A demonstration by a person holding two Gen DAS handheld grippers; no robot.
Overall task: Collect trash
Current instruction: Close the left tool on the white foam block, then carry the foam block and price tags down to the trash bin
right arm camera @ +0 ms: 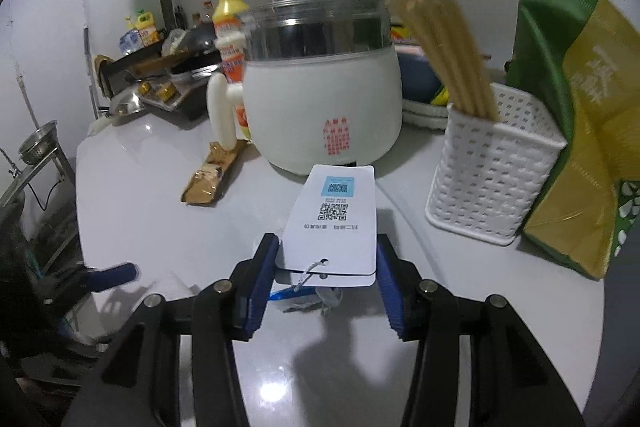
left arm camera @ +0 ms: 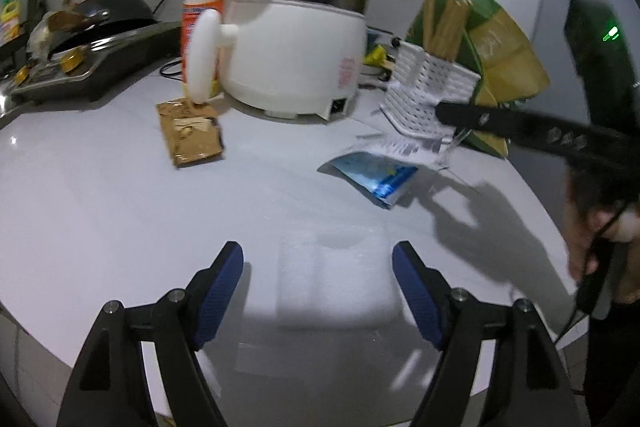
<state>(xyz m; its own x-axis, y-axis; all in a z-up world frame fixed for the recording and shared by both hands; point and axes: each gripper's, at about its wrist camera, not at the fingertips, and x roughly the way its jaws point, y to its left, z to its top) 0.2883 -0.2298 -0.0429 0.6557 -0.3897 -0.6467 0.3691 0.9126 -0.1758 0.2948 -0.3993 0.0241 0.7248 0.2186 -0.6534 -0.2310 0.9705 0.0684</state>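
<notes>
Right claw (right arm camera: 326, 269) clamped on white tags (right arm camera: 334, 223), QR codes up, lifted off surface (right arm camera: 140, 187); blue wrapper (right arm camera: 286, 294) dangling beneath on a string. Left claw (left arm camera: 318, 279) wide, nothing between pads, hovering over a white foam piece (left arm camera: 334, 279). Brown wrapper (left arm camera: 190, 133) flat beside cooker (left arm camera: 296, 55). Basket (right arm camera: 492, 183) of chopsticks (right arm camera: 444, 55) right of cooker.

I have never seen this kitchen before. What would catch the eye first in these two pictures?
The big white electric pot stands mid-counter. Before it, the right gripper has white paper tags between its jaws. A brown wrapper lies left of the pot, and white foam lies between the open jaws of the left gripper.
</notes>
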